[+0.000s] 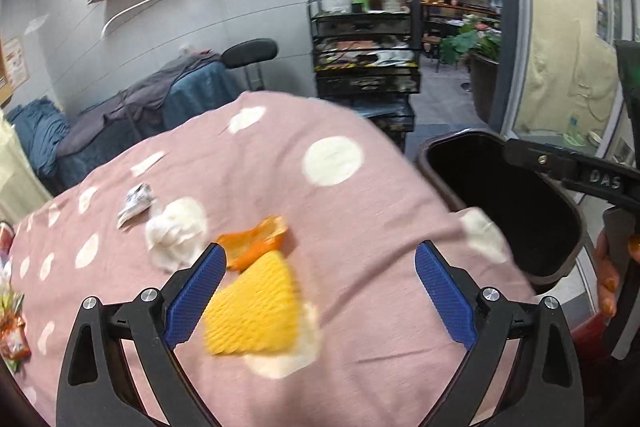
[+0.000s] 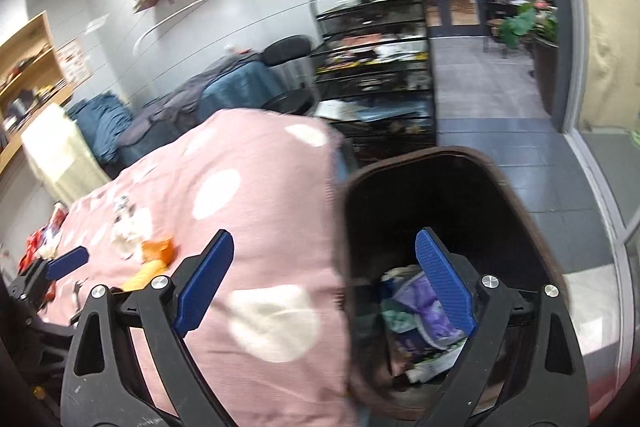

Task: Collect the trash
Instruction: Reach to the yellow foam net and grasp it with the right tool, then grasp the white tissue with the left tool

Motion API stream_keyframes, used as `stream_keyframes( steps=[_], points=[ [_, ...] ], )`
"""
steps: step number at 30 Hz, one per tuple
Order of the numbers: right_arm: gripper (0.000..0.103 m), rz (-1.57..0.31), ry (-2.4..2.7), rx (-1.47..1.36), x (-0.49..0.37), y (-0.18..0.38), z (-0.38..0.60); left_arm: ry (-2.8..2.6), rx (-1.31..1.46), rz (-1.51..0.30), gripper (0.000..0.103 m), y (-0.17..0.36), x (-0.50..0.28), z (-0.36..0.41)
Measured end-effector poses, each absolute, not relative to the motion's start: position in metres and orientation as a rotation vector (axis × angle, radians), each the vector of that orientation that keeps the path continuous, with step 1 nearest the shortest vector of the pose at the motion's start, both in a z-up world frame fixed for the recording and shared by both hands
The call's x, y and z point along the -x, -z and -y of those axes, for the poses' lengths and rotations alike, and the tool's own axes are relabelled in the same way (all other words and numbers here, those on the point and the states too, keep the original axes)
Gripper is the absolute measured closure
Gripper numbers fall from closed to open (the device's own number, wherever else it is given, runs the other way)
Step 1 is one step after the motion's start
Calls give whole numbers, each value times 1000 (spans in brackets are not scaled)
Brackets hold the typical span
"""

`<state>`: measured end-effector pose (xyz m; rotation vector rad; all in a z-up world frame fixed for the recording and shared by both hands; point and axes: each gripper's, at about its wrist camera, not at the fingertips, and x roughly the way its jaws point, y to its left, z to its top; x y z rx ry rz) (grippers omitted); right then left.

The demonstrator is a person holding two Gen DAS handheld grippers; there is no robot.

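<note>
On the pink dotted cloth (image 1: 280, 155) lie a yellow foam net (image 1: 256, 311), an orange peel (image 1: 256, 241), a crumpled white tissue (image 1: 176, 231) and a small silver wrapper (image 1: 136, 201). My left gripper (image 1: 320, 263) is open and empty, just above the yellow net. A dark trash bin (image 1: 500, 199) stands at the cloth's right edge. My right gripper (image 2: 324, 251) is open and empty over the bin's (image 2: 440, 187) near rim, with wrappers (image 2: 416, 307) lying inside. The peel (image 2: 158, 249) and left gripper's fingers (image 2: 66, 261) show at its left.
Red snack packets (image 1: 12, 335) lie at the cloth's left edge. A black rolling cart (image 1: 364, 55) with bottles stands behind the table, next to a blue-draped bed (image 1: 120, 115). Wall shelves hang above. A glass door and tiled floor (image 2: 500, 107) are at right.
</note>
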<state>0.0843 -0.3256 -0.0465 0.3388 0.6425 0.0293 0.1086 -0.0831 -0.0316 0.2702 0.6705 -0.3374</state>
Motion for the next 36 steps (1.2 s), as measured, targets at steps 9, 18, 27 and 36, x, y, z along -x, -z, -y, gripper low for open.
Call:
stream_keyframes(
  steps=[9, 18, 27, 36],
  points=[
    [11, -723, -240, -278, -110, 47, 253, 169, -164, -739, 9, 42, -121, -7],
    [11, -869, -475, -145, -135, 56, 171, 111, -80, -783, 11, 50, -125, -66],
    [34, -1041, -522, 32, -161, 83, 108, 120, -111, -808, 11, 57, -148, -68],
    [85, -1001, -605, -17, -149, 83, 109, 125, -139, -863, 25, 66, -209, -56]
  ],
)
